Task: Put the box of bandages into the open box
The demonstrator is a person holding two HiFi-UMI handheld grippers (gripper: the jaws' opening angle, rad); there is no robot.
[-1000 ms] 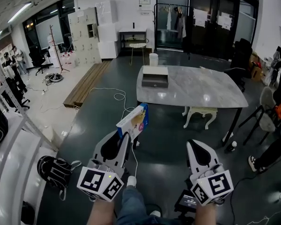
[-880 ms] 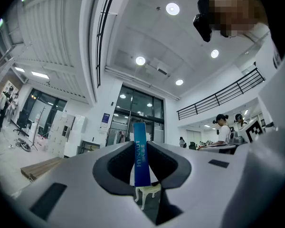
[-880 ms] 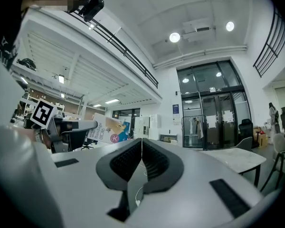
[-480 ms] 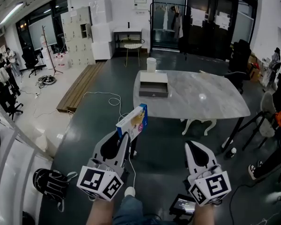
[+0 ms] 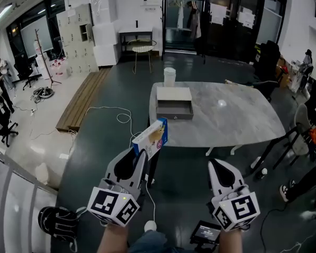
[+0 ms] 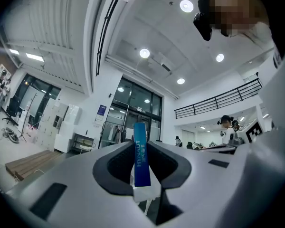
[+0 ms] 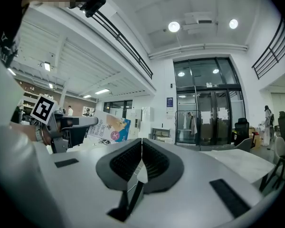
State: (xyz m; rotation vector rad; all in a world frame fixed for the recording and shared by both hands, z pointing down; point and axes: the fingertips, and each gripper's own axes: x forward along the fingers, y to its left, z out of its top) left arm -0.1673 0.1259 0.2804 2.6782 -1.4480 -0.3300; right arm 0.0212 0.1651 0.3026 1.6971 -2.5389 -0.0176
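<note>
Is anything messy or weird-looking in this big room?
A little. A white cable snakes loose across the dark floor left of the table, easy to trip on, and a black bag lies dumped on the floor at the lower left. The box of bandages sits tilted in the left gripper, but it's only being carried.

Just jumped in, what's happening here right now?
A person holds a gripper in each hand. The left gripper is shut on the box of bandages, held up in the air. The right gripper is shut and empty. The open box sits on the marble table ahead, across a stretch of floor, so the bandages are not in it yet.
</note>
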